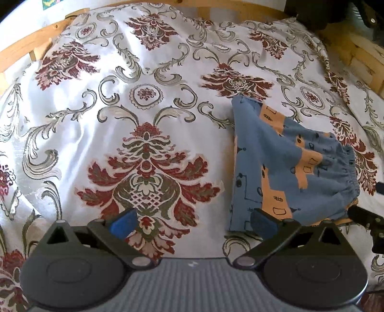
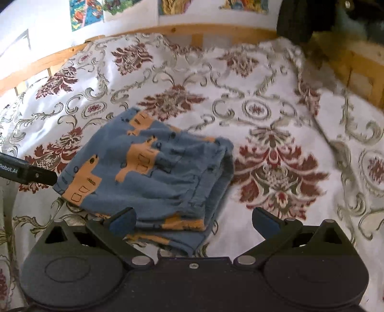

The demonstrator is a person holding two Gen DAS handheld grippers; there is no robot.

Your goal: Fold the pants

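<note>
Already the pants (image 2: 153, 172) lie as a folded bundle on the bed (image 2: 276, 115), just ahead of the right tool (image 2: 193, 222) and to the right of the left tool (image 1: 193, 222). Both tools stand apart and empty, probably because the fold seems done.

Pants (image 1: 288, 168) lie folded on the bedspread (image 1: 120, 120), ahead-right of left tool (image 1: 193, 222), ahead-left of right tool (image 2: 193, 222). Bed frame (image 2: 168, 32) behind, pictures (image 2: 86, 12) above it.
</note>
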